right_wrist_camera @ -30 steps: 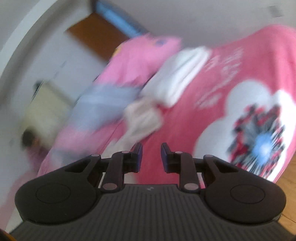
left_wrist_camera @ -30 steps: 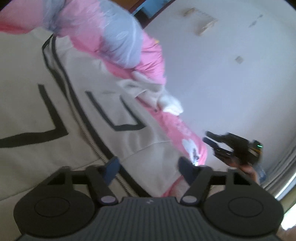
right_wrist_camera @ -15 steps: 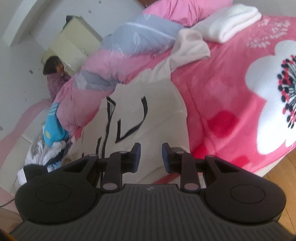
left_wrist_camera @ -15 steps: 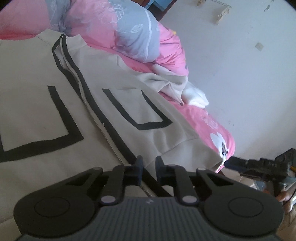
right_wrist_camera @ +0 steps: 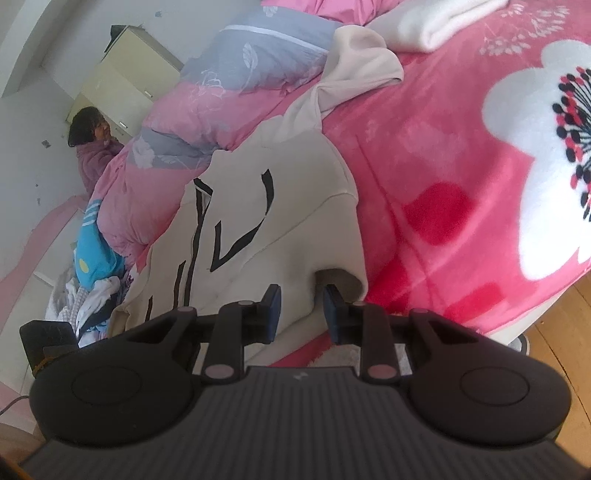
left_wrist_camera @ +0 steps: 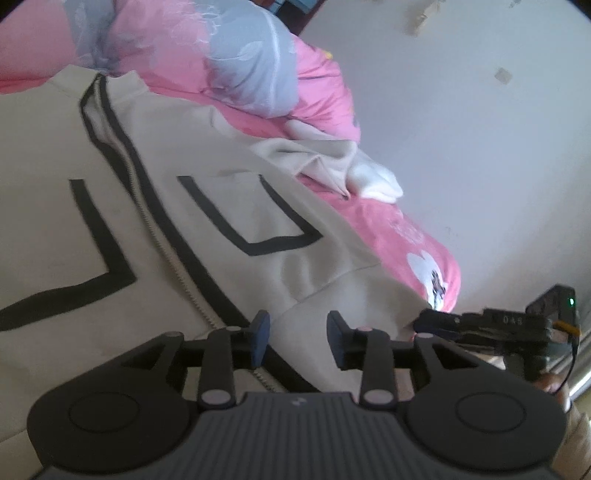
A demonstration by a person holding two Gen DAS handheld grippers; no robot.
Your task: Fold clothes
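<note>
Risk assessment for the fold follows. I have the cream jacket [left_wrist_camera: 229, 206] lying zip-up and flat on the bed [right_wrist_camera: 443, 155], its hem at the near edge and its collar at 11 o'clock in the left wrist view.

Left tool [left_wrist_camera: 297, 338]: jaws are opening, fingers apart, straddling the hem just right of the zipper [left_wrist_camera: 162, 251]. No cloth is pinched between the pads as far as I can see. Hazard: if I close here I may catch only the top front panel, so the back layer lags and the fold skews. I may also bite the zipper teeth, which would slip.

Right tool [right_wrist_camera: 301, 308]: fingers stand apart with a narrow gap, at the hem corner where the fabric hangs over the bed edge. The hem sits at the gap; I cannot tell whether the pads press it. Hazard: a shallow bite on that draped corner could pull free on lifting and drop the corner toward the floor.

Further hazard: the sleeve [right_wrist_camera: 354, 70] at 12 o'clock in the right wrist view lies bunched against the quilt [right_wrist_camera: 236, 66] and beside the white folded cloth [right_wrist_camera: 432, 18]; lifting the hem could drag those with it.
</note>
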